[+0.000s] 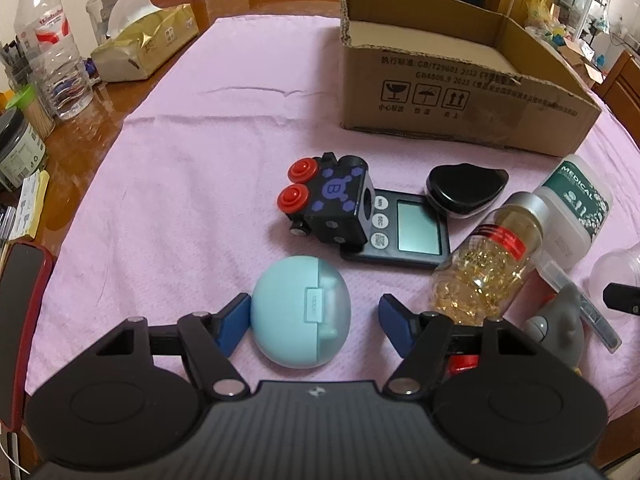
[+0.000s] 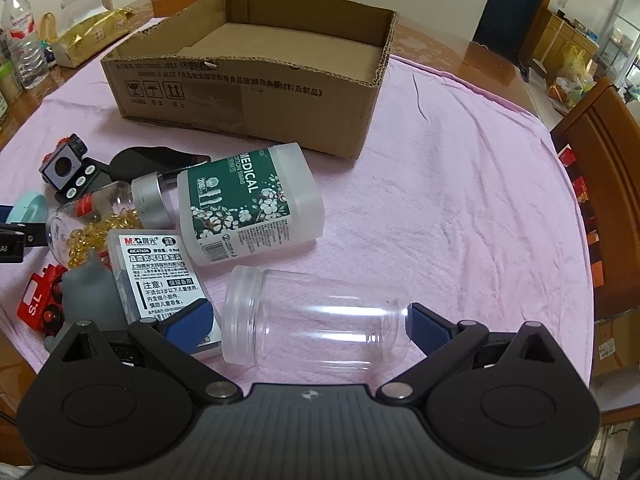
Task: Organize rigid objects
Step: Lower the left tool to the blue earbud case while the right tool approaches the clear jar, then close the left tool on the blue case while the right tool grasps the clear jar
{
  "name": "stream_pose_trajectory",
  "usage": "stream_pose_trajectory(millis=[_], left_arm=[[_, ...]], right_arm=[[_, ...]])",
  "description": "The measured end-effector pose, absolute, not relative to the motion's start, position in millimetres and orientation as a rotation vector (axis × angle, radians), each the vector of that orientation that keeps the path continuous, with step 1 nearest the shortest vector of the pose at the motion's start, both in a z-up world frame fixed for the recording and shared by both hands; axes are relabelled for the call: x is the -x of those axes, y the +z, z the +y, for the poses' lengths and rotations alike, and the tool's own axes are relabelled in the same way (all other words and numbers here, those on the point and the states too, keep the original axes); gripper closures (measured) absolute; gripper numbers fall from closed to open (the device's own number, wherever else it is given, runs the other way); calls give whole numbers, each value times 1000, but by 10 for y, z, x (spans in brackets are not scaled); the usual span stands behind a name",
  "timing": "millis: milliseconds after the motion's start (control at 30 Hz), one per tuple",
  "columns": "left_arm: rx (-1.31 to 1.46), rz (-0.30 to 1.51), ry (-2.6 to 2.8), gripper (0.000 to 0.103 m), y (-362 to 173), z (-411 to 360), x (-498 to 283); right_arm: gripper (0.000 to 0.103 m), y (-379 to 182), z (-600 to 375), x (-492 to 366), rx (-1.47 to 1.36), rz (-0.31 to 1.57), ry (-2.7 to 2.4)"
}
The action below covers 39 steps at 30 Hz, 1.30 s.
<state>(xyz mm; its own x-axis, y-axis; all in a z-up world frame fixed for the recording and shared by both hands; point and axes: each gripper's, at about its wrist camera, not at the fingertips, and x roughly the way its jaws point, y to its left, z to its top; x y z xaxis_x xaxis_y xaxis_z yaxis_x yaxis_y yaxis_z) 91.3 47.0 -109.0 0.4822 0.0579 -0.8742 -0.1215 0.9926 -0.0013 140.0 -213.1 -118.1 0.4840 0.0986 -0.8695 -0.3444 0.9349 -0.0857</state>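
A round teal earbud case [image 1: 300, 312] lies on the pink cloth between the blue pads of my left gripper [image 1: 315, 322]. The left pad touches its side and the right pad stands apart from it, so the jaws are open. In the right wrist view a clear plastic jar [image 2: 316, 320] lies on its side between the pads of my right gripper [image 2: 307, 327]. The right pad is at the jar's base, with a small gap at the left pad. An open cardboard box [image 1: 460, 92] [image 2: 256, 92] stands at the back.
Between the grippers lie a black cube toy [image 1: 328, 200], a digital timer [image 1: 412, 228], a black case [image 1: 464, 188], a capsule bottle [image 1: 488, 256], a medical swab container [image 2: 248, 204], a refill box [image 2: 160, 276] and a red toy car [image 2: 40, 300]. A water bottle [image 1: 48, 52] stands far left.
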Motion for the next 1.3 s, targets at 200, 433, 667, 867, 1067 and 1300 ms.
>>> stream_pose_trajectory(millis=[200, 433, 667, 867, 1067, 1300], left_arm=[[46, 1073, 97, 34, -1088, 459, -945], [38, 1078, 72, 47, -1077, 499, -984], [11, 1095, 18, 51, -1077, 511, -1016], [-41, 1110, -27, 51, -1067, 494, -1032], [-70, 1120, -71, 51, -1029, 480, -1017], [-85, 1123, -125, 51, -864, 491, -998]], right_arm=[[3, -1242, -2111, -1431, 267, 1070, 236], [8, -1251, -2112, -1453, 283, 1081, 224], [8, -1222, -2105, -1449, 314, 1082, 251], [8, -1158, -2130, -1436, 327, 1076, 269], [8, -1076, -2145, -1447, 333, 1068, 291], [8, -967, -2157, -1447, 334, 1054, 324]])
